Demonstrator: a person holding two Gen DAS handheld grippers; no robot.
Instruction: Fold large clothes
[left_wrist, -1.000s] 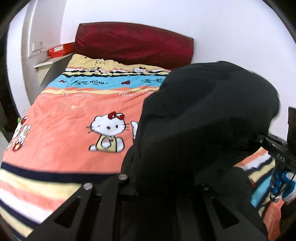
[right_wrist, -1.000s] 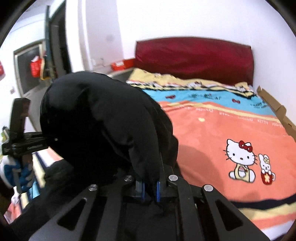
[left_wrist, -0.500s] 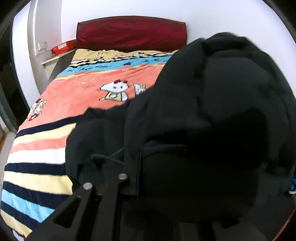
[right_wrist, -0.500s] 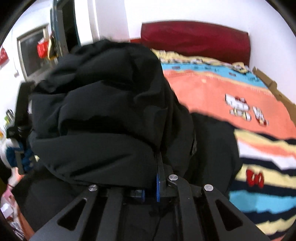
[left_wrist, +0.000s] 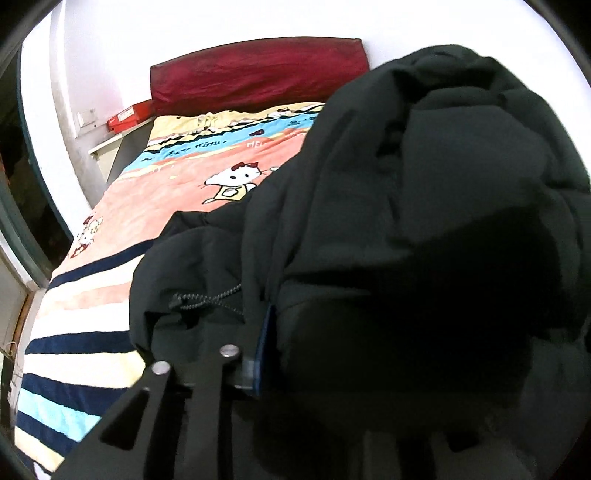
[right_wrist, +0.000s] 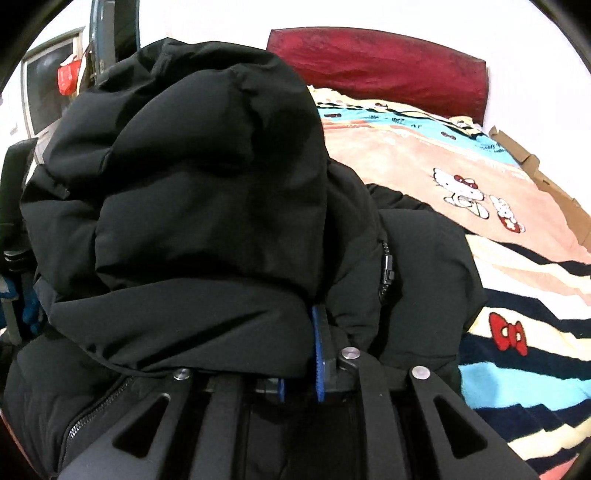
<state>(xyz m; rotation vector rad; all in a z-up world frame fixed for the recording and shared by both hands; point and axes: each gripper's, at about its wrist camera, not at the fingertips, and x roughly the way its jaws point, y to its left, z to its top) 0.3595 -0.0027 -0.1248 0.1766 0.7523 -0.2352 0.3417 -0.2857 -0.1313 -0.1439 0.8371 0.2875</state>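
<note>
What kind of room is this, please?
Most likely a bedroom: a bed with a dark red headboard, a cartoon-cat blanket spread over it, and a black padded jacket being folded on top.

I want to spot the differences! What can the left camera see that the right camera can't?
Only the left view shows the red box on the ledge beside the bed. Only the right view shows the brown cardboard along the bed's far edge, a red bag hanging by the door, and the right claw pinching the coat. Both share the puffy black coat, the cartoon cat blanket and the dark red headboard.
</note>
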